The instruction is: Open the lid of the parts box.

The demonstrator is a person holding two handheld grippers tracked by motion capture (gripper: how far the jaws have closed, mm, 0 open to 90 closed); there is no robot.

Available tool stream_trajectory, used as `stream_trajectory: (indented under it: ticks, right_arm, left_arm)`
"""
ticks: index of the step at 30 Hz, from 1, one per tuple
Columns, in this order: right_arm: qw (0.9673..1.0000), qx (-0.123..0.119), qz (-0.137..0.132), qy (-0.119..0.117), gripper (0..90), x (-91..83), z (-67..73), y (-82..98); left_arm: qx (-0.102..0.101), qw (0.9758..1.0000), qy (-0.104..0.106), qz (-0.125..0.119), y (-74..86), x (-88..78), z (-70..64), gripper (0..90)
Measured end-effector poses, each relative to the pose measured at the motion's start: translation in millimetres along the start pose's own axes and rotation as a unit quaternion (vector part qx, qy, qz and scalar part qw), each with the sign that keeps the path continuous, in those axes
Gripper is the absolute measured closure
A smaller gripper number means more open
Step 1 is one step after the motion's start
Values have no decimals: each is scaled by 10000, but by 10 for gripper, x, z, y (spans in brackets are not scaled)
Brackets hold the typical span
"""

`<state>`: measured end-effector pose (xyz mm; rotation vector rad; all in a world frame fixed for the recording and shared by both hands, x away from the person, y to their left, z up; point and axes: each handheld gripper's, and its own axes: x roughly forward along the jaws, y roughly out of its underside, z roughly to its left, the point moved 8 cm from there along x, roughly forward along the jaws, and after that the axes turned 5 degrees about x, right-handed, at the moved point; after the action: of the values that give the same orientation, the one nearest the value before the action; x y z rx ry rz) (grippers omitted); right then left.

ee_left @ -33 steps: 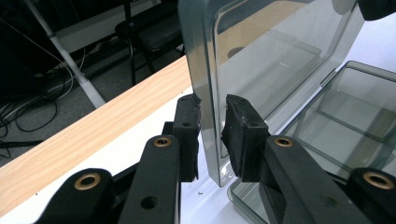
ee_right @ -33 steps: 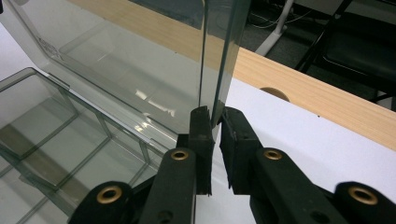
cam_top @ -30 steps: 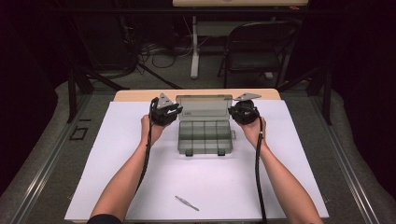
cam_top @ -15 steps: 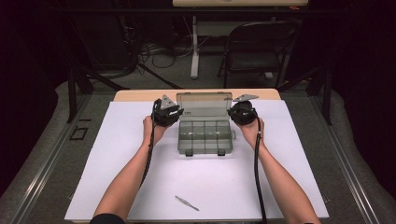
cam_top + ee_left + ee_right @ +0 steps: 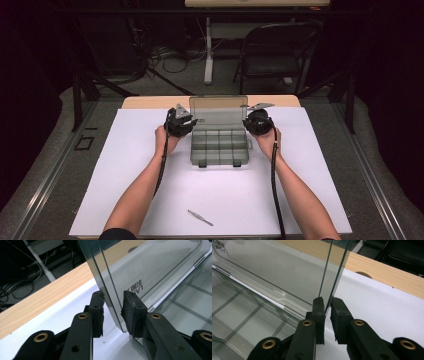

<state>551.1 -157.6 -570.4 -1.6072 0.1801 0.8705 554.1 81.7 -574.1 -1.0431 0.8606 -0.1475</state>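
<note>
The left tongs have just been easing apart around the upright lid of the compartment box, one pad barely touching it, while the right tongs pinch its other edge, so the lid looks fully raised and close to release.

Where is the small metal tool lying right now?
In the high view, the metal tool lies on the white sheet near its front edge, between the forearms, well short of the clear box.
</note>
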Motion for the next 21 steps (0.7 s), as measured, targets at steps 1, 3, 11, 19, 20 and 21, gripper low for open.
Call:
stream_trajectory:
  ticks: [1, 3, 11, 19, 20, 21]
  right_arm:
    - [10000, -1, 27, -3, 816, 6, -2, 7]
    - [10000, 6, 67, 13, 812, 30, -3, 24]
    - [9998, 80, 169, 1, 773, 76, -19, 69]
    - [9999, 110, 125, -13, 521, 13, -28, 48]
    - [9998, 131, 145, -37, 468, -8, -27, 49]
    - [9998, 172, 119, -72, 429, -25, -24, 46]
  left_arm:
    - [16, 10000, -15, 39, 14, 13, 2, 698]
    - [3, 10000, -18, 88, 33, 32, -3, 696]
    - [-52, 9996, -157, 228, 92, 78, 8, 630]
    - [-179, 9993, -193, 278, 91, 10, 54, 360]
    - [-222, 9993, -141, 276, 90, -10, 55, 330]
    - [-233, 9993, -134, 274, 89, -36, 58, 301]
